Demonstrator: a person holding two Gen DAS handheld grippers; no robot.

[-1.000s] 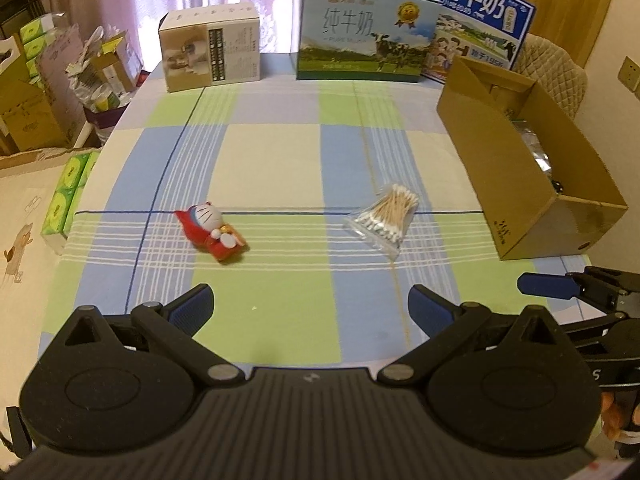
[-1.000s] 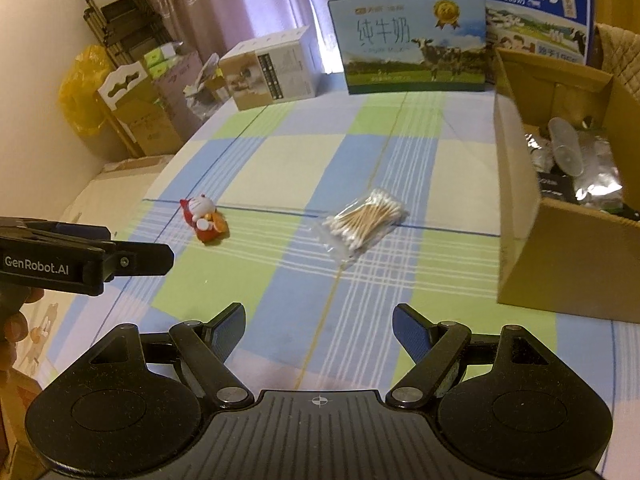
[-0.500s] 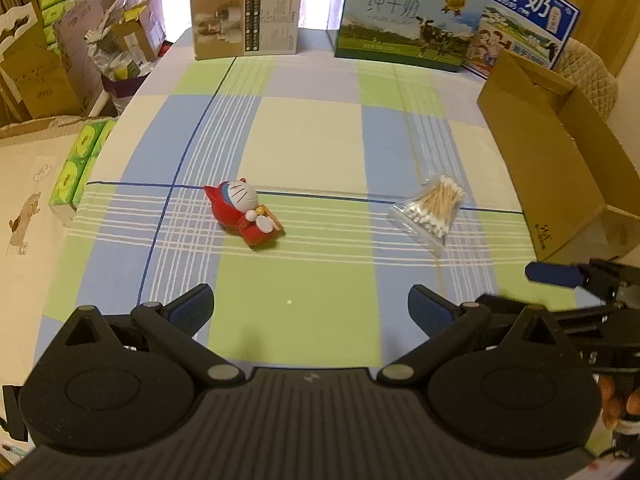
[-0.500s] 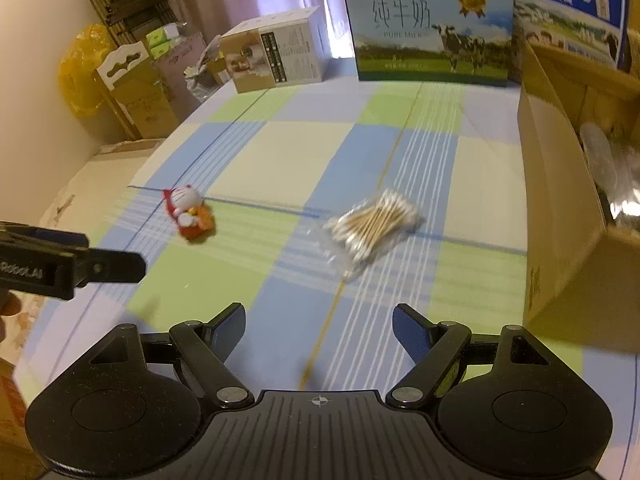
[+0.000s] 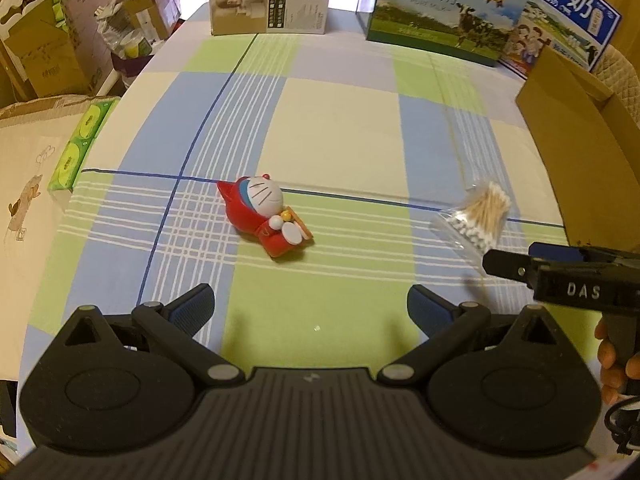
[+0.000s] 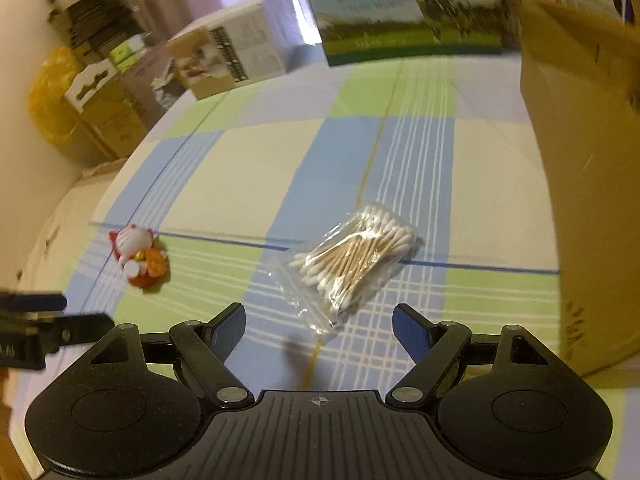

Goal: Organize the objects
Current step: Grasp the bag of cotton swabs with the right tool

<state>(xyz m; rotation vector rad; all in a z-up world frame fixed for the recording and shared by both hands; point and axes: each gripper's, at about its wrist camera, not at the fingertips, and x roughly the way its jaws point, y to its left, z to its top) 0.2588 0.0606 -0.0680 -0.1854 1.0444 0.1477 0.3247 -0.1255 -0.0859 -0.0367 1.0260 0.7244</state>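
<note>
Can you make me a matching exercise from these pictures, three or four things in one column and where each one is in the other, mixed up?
Things:
1. toy figure
2. bag of cotton swabs
3. brown cardboard box
4. milk carton case

Places:
A. at the far edge of the table
B. lying ahead of the open right gripper
C. standing along the table's right side
D. lying ahead of the open left gripper

Pairs: 1-D, 2-B, 3-C, 4-A
</note>
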